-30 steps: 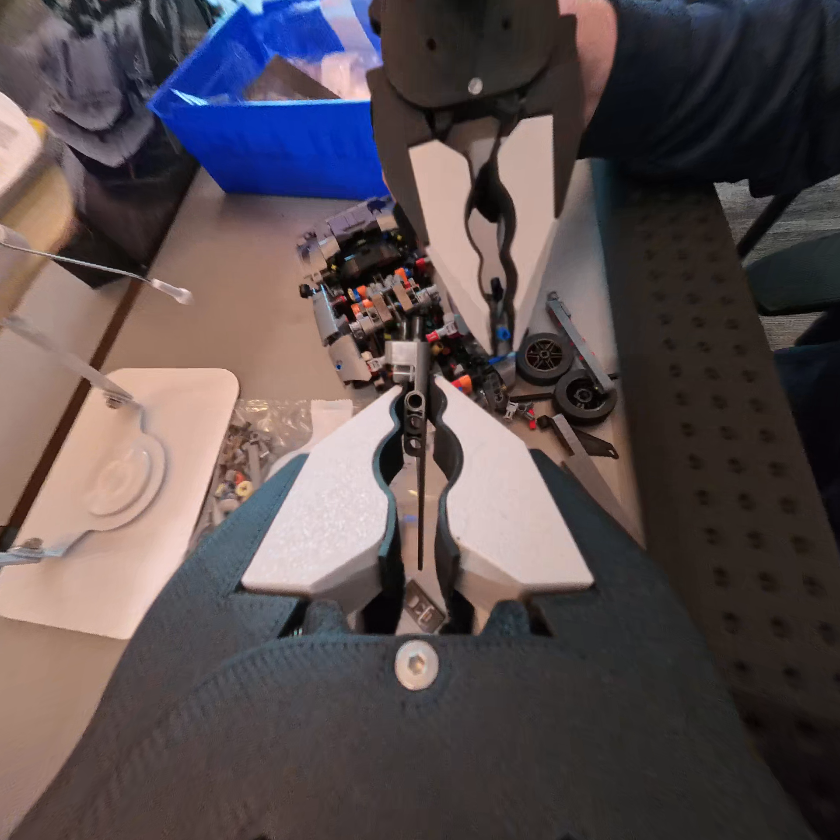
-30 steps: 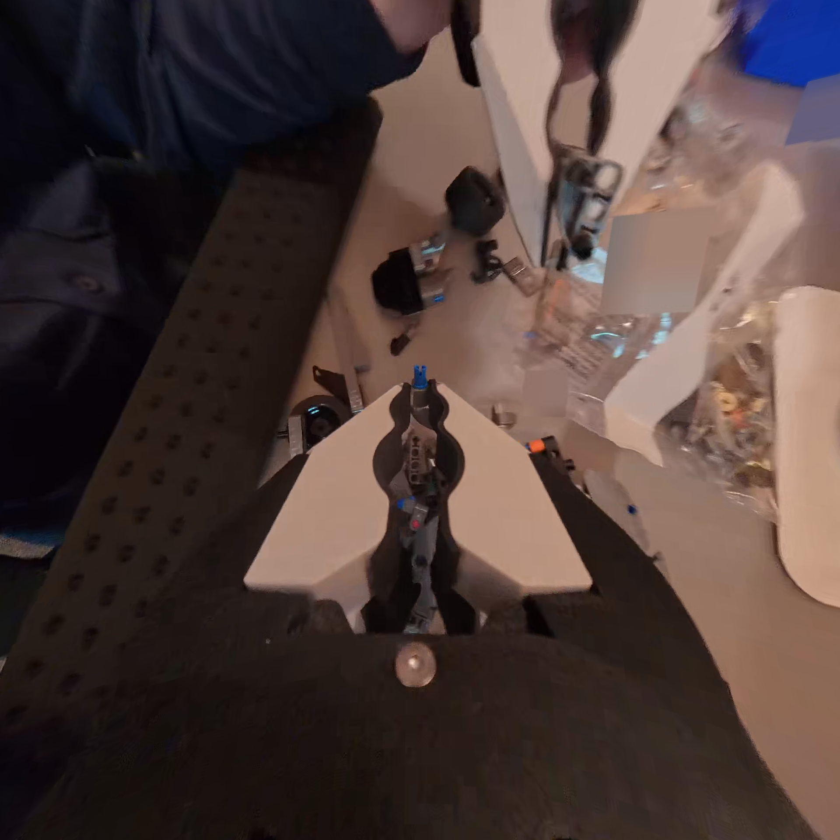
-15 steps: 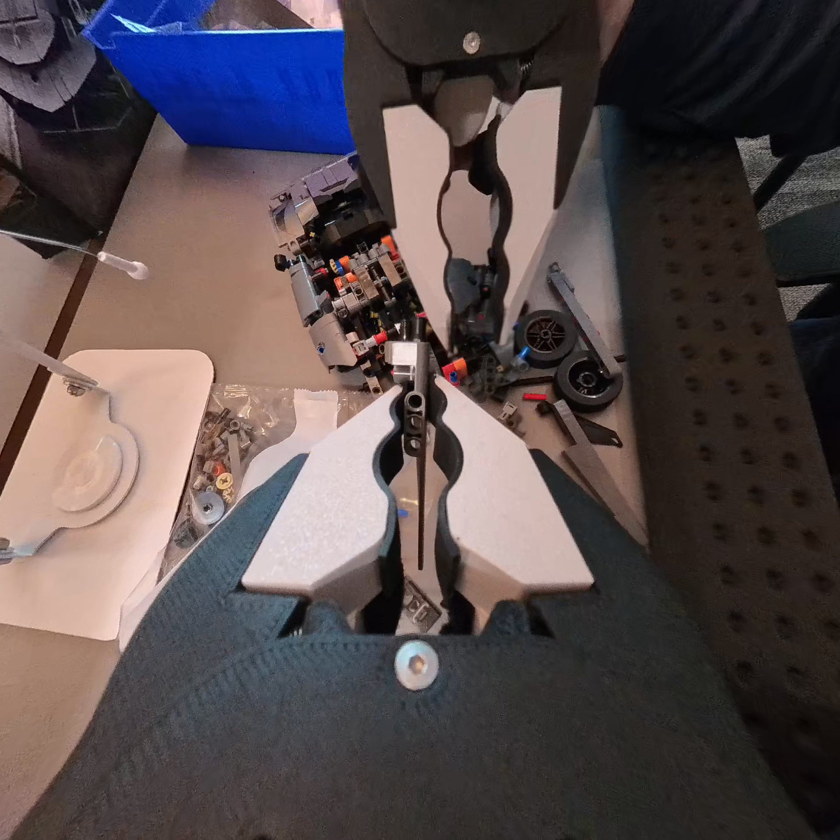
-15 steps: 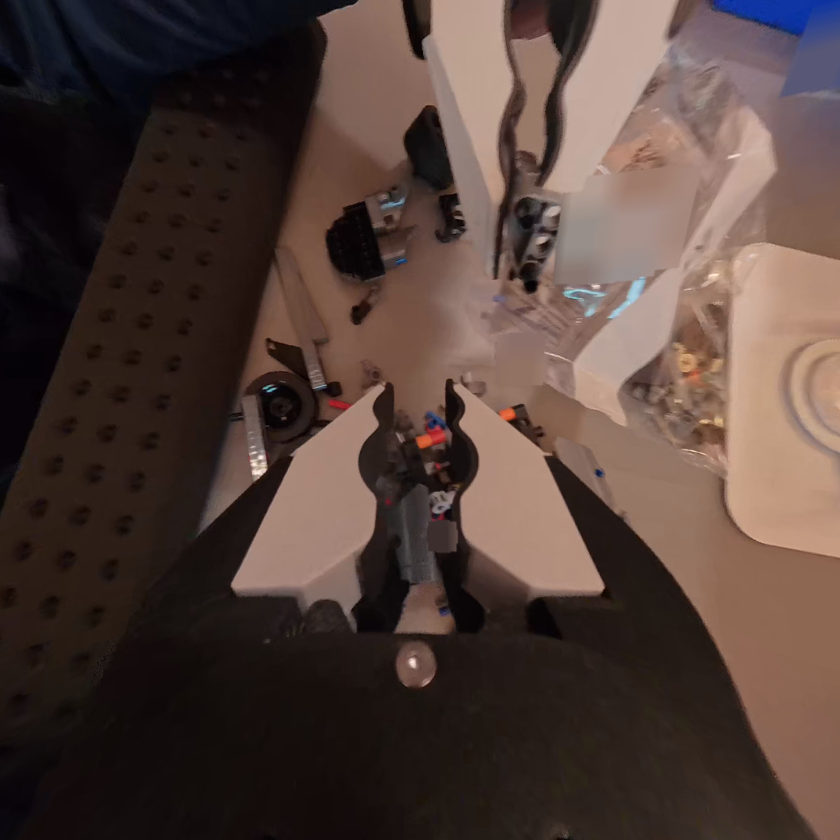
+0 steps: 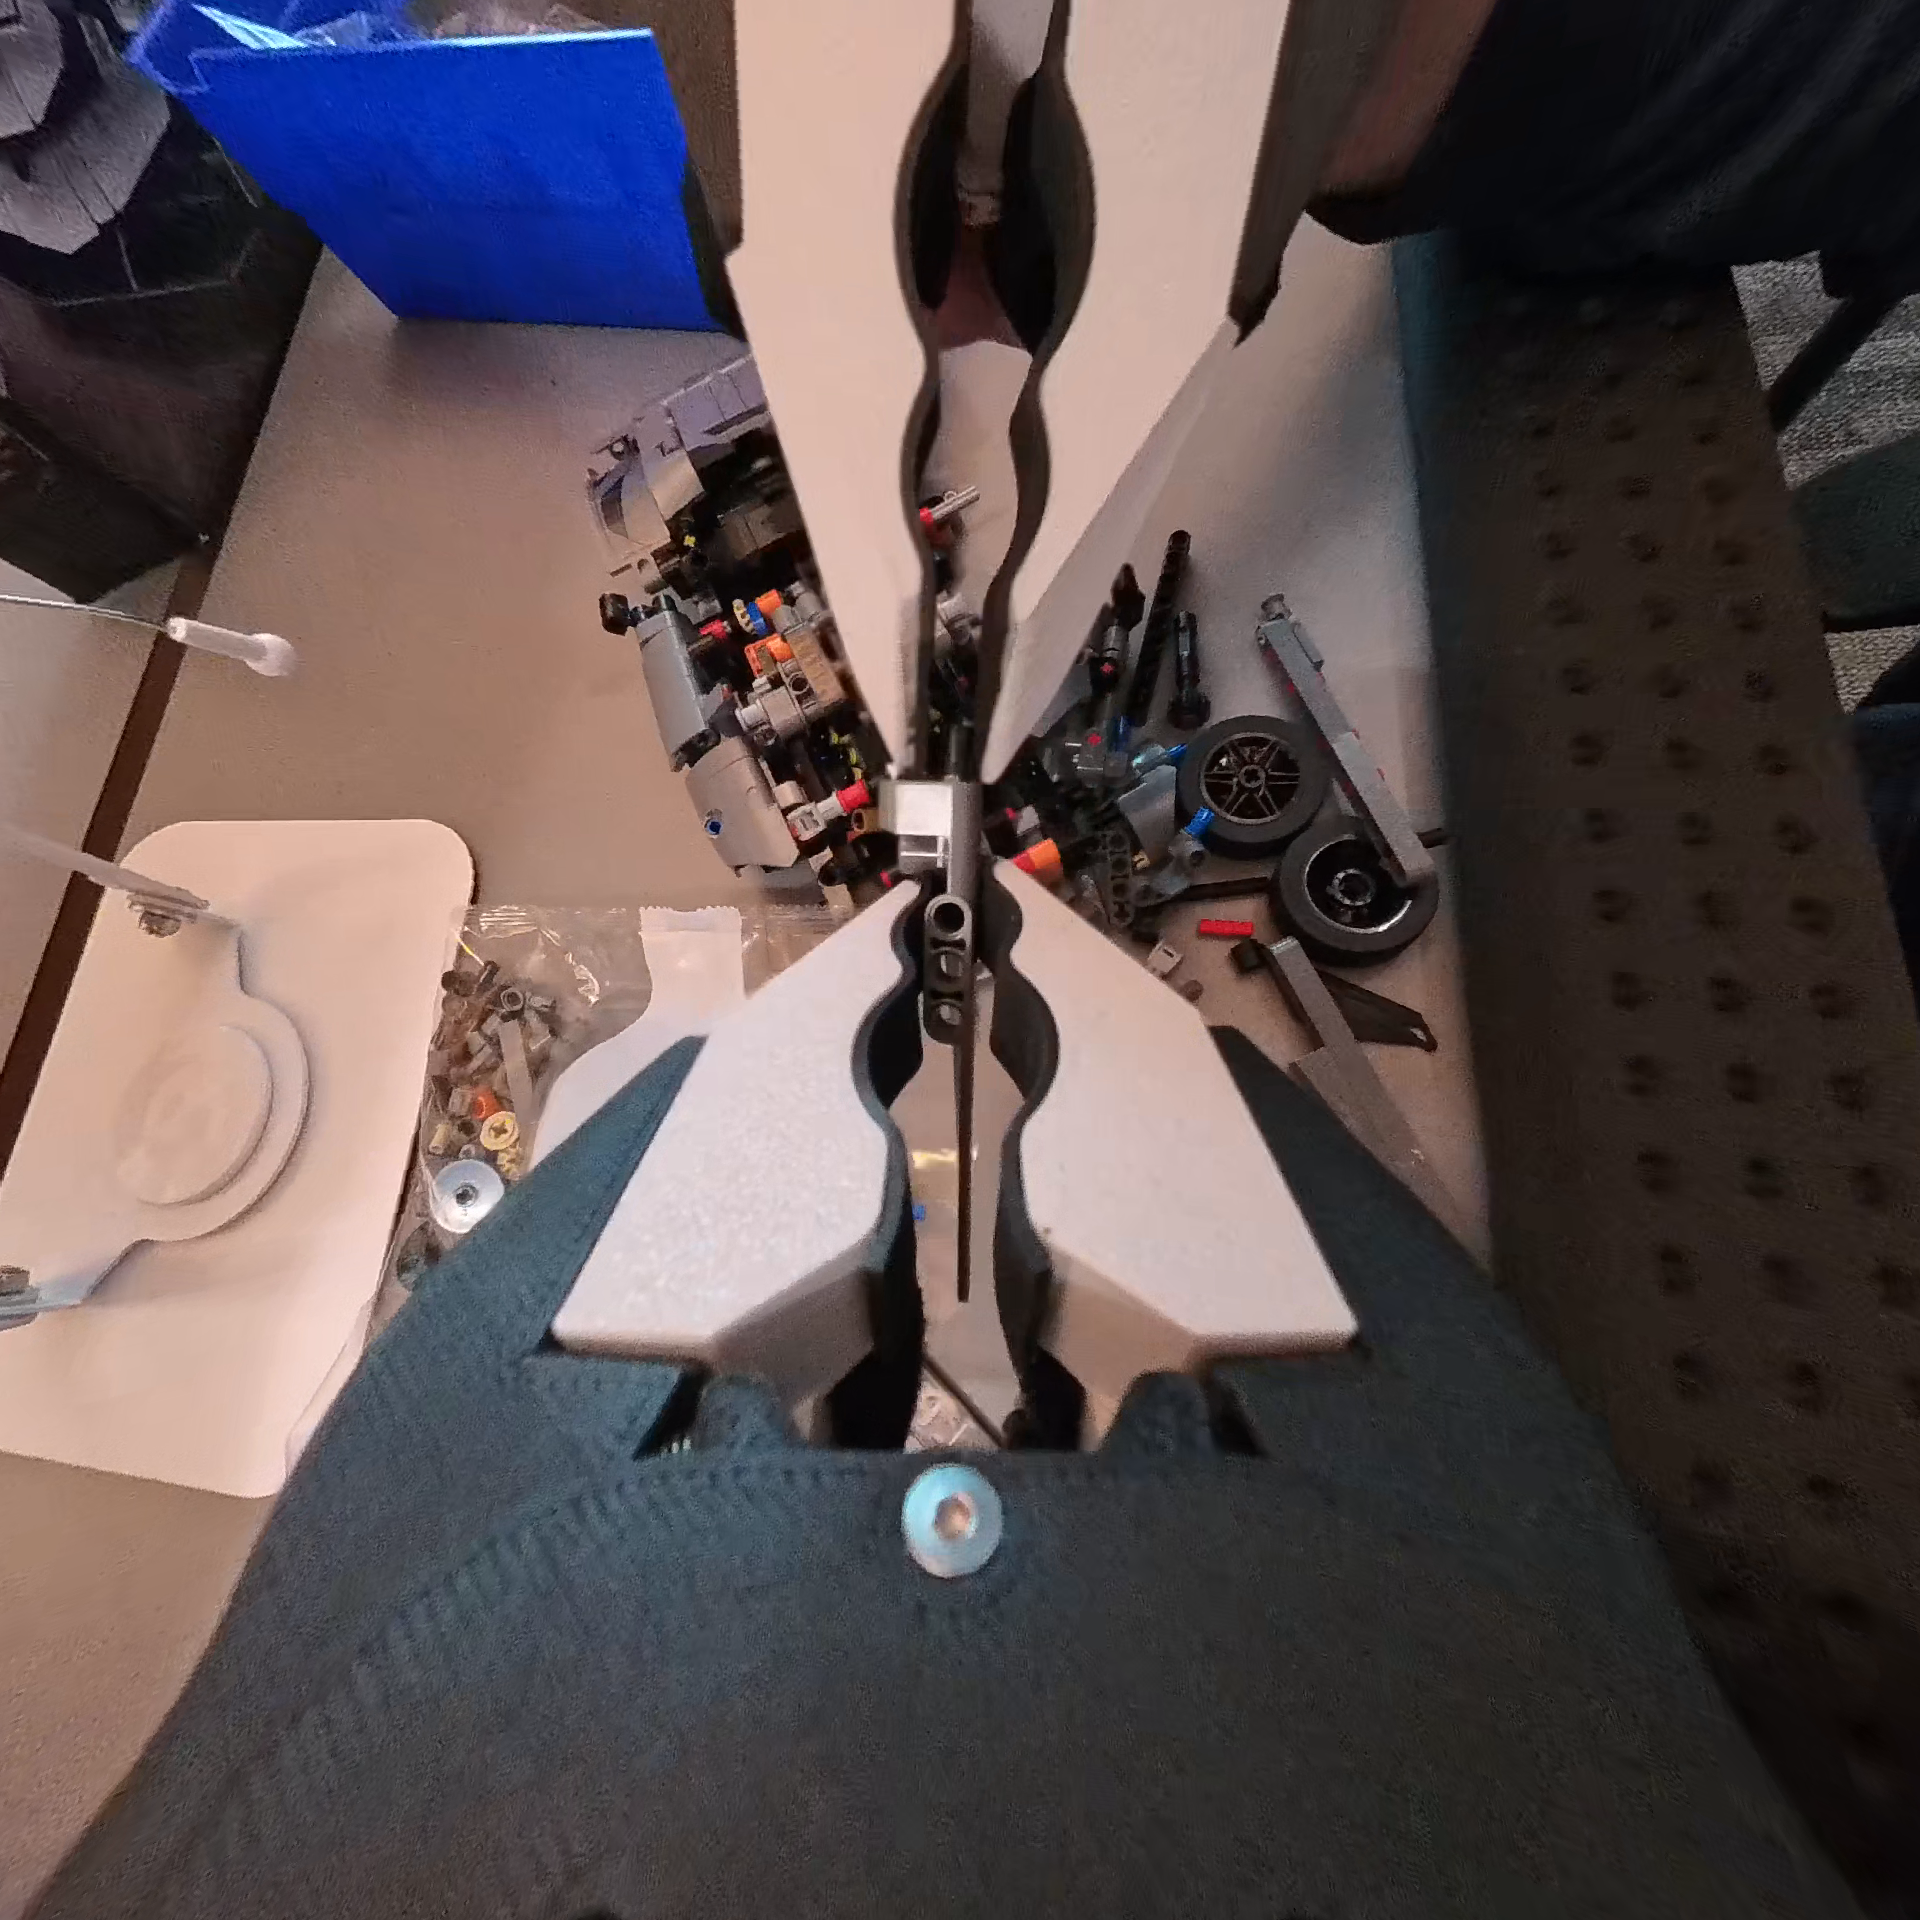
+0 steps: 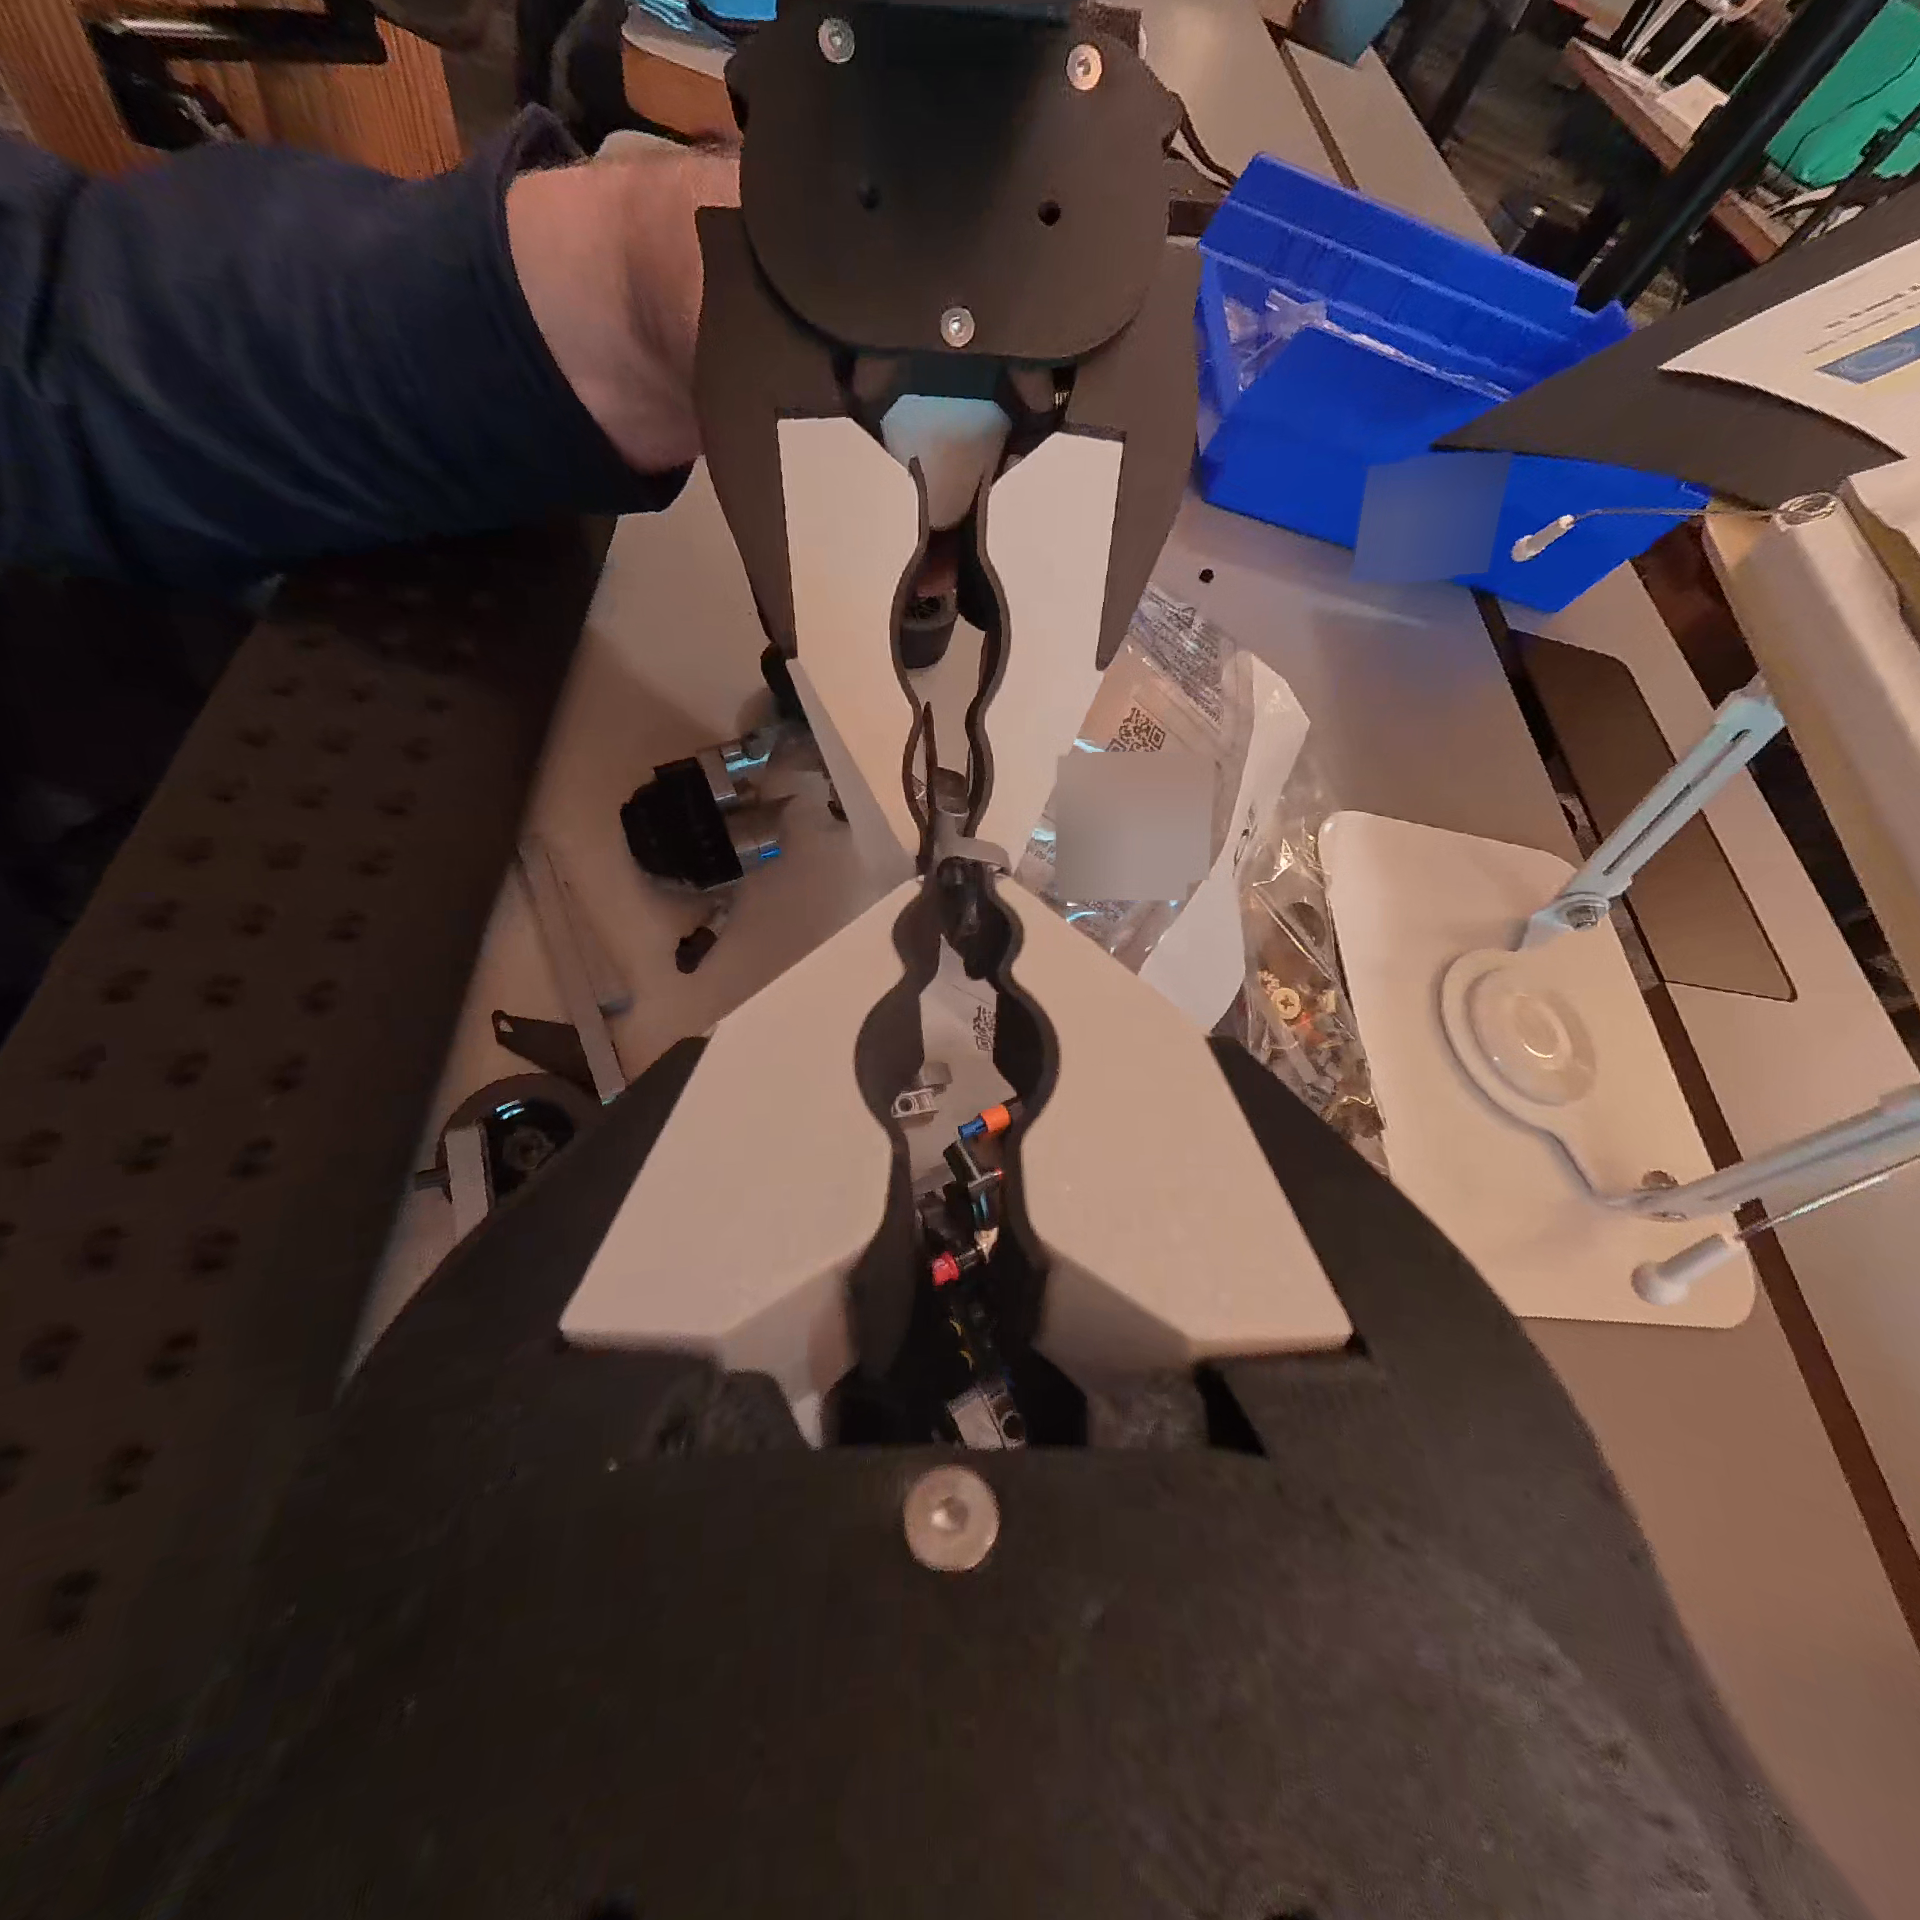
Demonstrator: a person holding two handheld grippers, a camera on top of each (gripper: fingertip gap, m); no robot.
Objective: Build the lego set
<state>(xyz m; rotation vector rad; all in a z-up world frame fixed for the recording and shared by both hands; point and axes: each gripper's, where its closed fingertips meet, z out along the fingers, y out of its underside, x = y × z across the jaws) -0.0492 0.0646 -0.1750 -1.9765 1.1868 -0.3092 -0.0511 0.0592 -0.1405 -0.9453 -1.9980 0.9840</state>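
Over on the left, a white stand point(image 5: 239, 1049) sits on the table point(image 5: 416, 540) beside a clear bag point(image 5: 499, 1039) of small parts, with a blue bin point(image 5: 468, 177) at the back. The left gripper point(image 5: 948, 914) is pinched nearly shut on a thin black beam point(image 5: 948, 961), whose far end carries a small grey block point(image 5: 920, 826). Beyond its tips lies the half-built model point(image 5: 727, 665). Coming down from above, the right gripper point(image 5: 951, 764) meets the beam tip to tip, its fingers point(image 5: 831, 416) drawn close together; whether they actually clamp the beam's end, I cannot tell. Further right, loose pieces lie scattered by two black wheels point(image 5: 1257, 784), next to a dark perforated board point(image 5: 1683, 935).
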